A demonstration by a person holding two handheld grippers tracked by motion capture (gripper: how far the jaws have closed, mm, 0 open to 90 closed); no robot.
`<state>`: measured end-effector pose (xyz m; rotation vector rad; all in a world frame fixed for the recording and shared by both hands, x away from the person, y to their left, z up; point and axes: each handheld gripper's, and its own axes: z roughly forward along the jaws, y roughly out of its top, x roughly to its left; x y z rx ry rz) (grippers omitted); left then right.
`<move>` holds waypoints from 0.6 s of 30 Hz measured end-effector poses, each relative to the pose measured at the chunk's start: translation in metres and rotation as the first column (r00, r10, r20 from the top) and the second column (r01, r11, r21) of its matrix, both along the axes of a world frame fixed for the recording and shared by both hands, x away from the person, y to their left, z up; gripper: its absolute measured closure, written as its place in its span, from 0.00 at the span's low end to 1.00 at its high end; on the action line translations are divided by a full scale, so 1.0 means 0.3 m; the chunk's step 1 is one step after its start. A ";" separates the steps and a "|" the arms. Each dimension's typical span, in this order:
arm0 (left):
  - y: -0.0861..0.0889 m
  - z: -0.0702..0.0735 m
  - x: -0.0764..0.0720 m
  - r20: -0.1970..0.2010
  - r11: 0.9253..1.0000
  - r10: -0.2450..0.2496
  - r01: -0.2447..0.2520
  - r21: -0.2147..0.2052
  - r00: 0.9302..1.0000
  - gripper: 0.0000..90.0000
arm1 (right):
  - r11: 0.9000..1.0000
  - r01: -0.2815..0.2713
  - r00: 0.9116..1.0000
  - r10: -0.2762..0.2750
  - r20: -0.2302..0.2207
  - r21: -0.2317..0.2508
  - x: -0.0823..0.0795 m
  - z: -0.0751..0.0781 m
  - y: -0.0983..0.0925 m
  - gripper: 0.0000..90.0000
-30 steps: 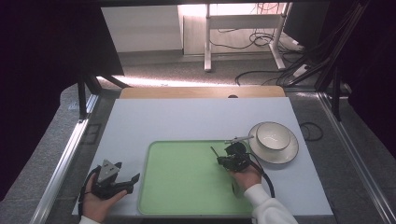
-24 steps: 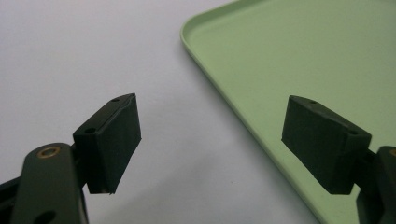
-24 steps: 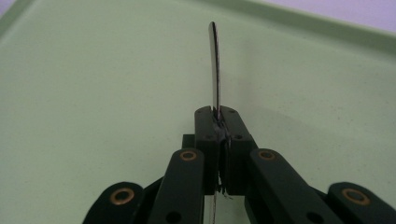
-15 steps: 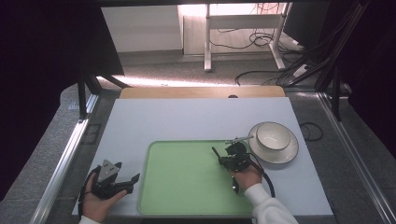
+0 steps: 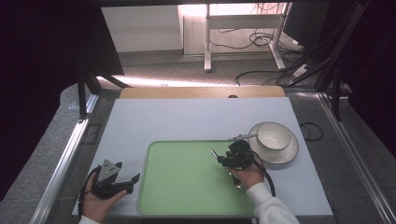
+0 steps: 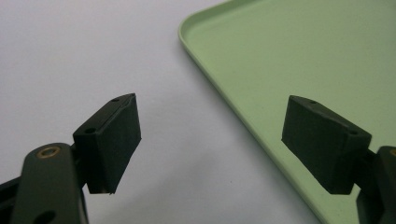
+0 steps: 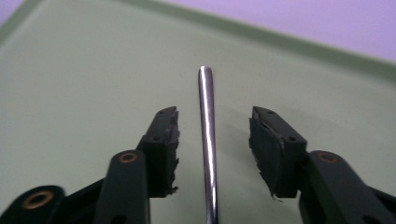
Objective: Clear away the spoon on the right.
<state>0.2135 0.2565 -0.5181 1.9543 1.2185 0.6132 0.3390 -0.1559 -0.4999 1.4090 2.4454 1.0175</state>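
- The tray (image 5: 187,177) lay on the table (image 5: 187,116), toward its near edge.
- The bowl (image 5: 273,136) sat on a saucer (image 5: 289,151), just right of the tray.
- A spoon (image 7: 207,135) lay on the tray's right part.

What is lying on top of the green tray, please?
On the green tray lies a metal spoon, between the open fingers of the right gripper. In the high view the hand covers most of the spoon; the rest of the tray is bare.
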 end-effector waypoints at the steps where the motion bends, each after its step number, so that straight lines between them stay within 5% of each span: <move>1: 0.000 0.000 0.000 -0.001 1.000 0.000 0.000 0.001 1.000 0.21 | 1.000 -0.003 1.000 0.003 0.014 -0.001 -0.001 0.006 -0.004 0.54; 10: 0.002 0.001 0.000 0.002 1.000 0.004 -0.004 0.000 1.000 0.21 | 0.996 -0.082 0.992 0.080 0.094 0.021 -0.005 0.045 -0.032 0.44; 18: 0.004 0.002 0.000 0.004 1.000 0.005 -0.005 -0.002 1.000 0.21 | 0.991 -0.126 0.985 0.121 0.121 0.037 -0.014 0.072 -0.072 0.43</move>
